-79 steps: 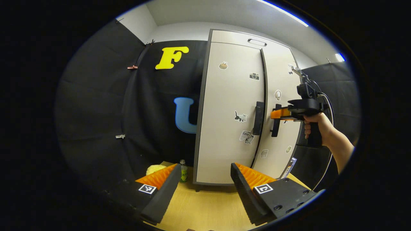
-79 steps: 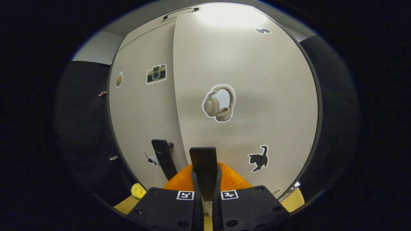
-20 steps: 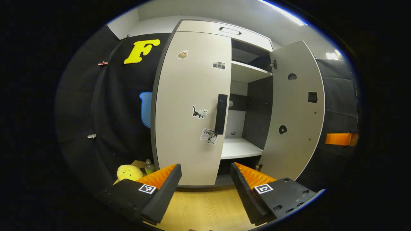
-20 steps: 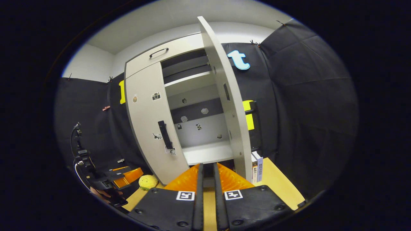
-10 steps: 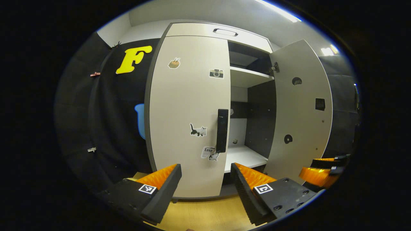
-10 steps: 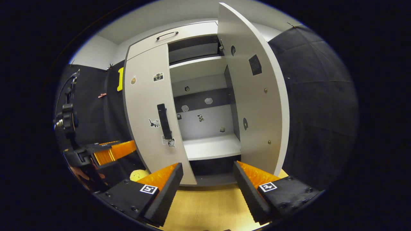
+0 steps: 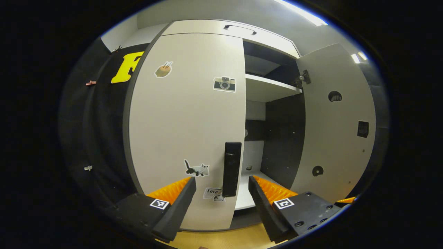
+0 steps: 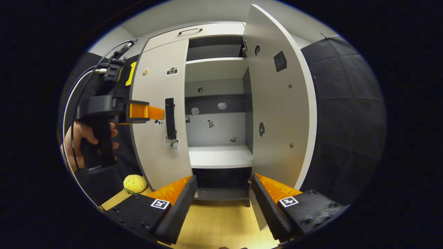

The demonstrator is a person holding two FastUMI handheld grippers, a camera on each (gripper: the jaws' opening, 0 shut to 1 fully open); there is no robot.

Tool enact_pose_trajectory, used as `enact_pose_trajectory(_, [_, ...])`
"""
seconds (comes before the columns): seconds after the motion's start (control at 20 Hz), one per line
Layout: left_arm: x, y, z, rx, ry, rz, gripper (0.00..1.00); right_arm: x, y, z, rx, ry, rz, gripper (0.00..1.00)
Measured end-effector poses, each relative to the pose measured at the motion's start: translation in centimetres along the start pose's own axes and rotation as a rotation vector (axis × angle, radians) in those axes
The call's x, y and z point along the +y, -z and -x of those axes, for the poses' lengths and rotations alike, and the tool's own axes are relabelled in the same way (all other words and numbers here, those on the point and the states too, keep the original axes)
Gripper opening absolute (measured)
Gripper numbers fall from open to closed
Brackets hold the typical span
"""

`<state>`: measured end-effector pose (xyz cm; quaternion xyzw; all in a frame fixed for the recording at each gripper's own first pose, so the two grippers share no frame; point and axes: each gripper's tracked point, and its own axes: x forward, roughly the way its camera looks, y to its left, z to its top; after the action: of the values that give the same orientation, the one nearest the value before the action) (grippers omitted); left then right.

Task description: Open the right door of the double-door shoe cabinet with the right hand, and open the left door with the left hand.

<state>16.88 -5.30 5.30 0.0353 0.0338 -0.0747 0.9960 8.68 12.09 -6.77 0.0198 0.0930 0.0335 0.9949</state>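
Our left gripper (image 7: pixel 221 199) hangs spread wide at six o'clock and the right gripper (image 8: pixel 224 204) gapes empty too, so we go for the slim vertical handle (image 7: pixel 231 169) dead ahead on the closed left door (image 7: pixel 183 128), a stiff, light-looking hinged panel, with the right door (image 8: pixel 278 103) open at two o'clock.

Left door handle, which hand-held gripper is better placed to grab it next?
Left. In the left gripper view the left hand-held gripper is open with the left door handle lined up between its fingers. The right hand-held gripper faces the open right door side, farther from that handle.
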Motion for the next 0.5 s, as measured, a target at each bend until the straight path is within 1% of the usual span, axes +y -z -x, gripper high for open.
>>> enact_pose_trajectory(0.1, [-0.1, -0.3, -1.9, -0.007, -0.026, -0.01, 0.91, 0.1, 0.4, 0.0, 0.007, -0.021, -0.002, 0.99])
enact_pose_trajectory(0.25, [-0.9, -0.2, -4.3, 0.015, -0.032, 0.008, 0.85, 0.3, 0.8, -0.1, 0.006, -0.052, 0.001, 0.99])
enact_pose_trajectory(0.3, [-0.8, -0.1, -5.0, 0.024, -0.042, 0.008, 0.8, 0.3, 0.9, -0.1, 0.008, -0.062, 0.002, 0.98])
enact_pose_trajectory(0.5, [-0.7, 0.0, -6.8, 0.043, -0.07, -0.009, 0.69, 0.1, 1.2, -0.4, 0.016, -0.081, 0.005, 0.98])
